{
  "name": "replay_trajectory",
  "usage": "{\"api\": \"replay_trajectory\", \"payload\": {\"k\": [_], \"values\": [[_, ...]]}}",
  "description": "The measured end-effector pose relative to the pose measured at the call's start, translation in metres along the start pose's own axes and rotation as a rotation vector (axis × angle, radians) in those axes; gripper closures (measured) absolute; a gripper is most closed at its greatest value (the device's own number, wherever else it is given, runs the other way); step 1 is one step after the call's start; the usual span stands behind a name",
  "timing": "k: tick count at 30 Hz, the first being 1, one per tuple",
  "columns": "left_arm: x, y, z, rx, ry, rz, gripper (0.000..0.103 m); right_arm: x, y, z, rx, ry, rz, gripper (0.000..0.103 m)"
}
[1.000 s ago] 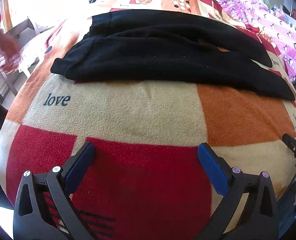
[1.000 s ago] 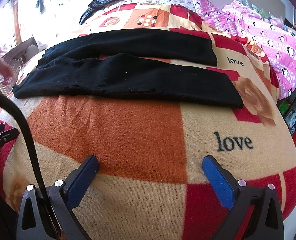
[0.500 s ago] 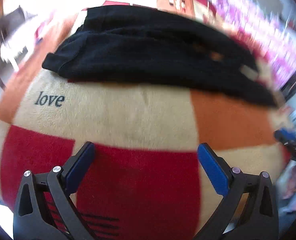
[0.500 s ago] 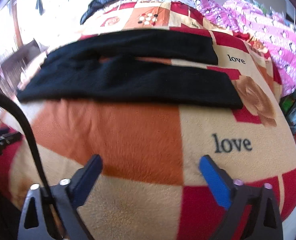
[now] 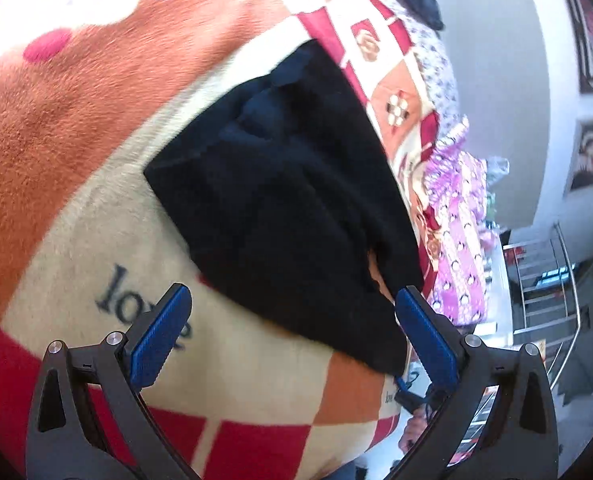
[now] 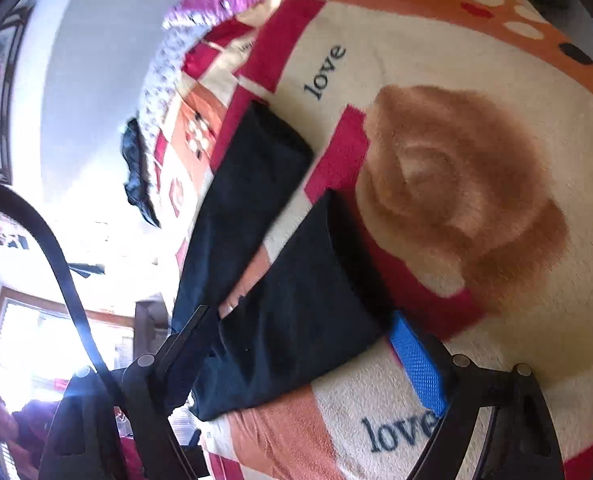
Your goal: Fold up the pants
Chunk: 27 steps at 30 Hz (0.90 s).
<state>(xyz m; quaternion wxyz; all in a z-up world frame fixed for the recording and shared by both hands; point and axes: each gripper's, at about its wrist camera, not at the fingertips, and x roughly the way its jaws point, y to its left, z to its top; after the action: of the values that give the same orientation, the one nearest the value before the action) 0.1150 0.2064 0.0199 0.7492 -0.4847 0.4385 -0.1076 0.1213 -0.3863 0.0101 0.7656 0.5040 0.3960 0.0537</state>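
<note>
Black pants (image 5: 292, 208) lie flat on a patchwork blanket (image 5: 56, 128) on a bed. In the left wrist view I see the waist end, just beyond my open left gripper (image 5: 292, 340), whose blue pads straddle the near edge of the fabric without touching it. In the right wrist view the two legs (image 6: 280, 280) spread apart, cuffs toward the upper right. My right gripper (image 6: 300, 344) is open, the near leg's cuff end lying between its fingers. Both views are strongly tilted.
The blanket has red, orange and cream squares with "love" print (image 6: 324, 72) and a brown rose (image 6: 464, 192). A purple quilt (image 5: 460, 224) lies at the bed's far side. A black garment (image 6: 136, 172) lies near the headboard. A cable (image 6: 56, 264) crosses the right view.
Both grippers have moved forward to the pants and rolled sideways. The left now sits at the waist end, the right at the near leg's cuff. Both stay open.
</note>
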Motion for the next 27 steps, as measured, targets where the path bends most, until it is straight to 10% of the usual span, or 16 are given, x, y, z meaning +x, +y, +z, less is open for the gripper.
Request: {"api": "replay_trajectory", "payload": {"k": [11,27], "values": [[0.004,0.019,0.031,-0.155,0.017,-0.119,0.001,0.029,0.022,0.008,-0.086,0.065,-0.051,0.029],[0.019,-0.002,0.049,0.072,-0.026,0.143,0.002,0.030,0.012,-0.001,-0.207,0.046,-0.076,0.066]]}}
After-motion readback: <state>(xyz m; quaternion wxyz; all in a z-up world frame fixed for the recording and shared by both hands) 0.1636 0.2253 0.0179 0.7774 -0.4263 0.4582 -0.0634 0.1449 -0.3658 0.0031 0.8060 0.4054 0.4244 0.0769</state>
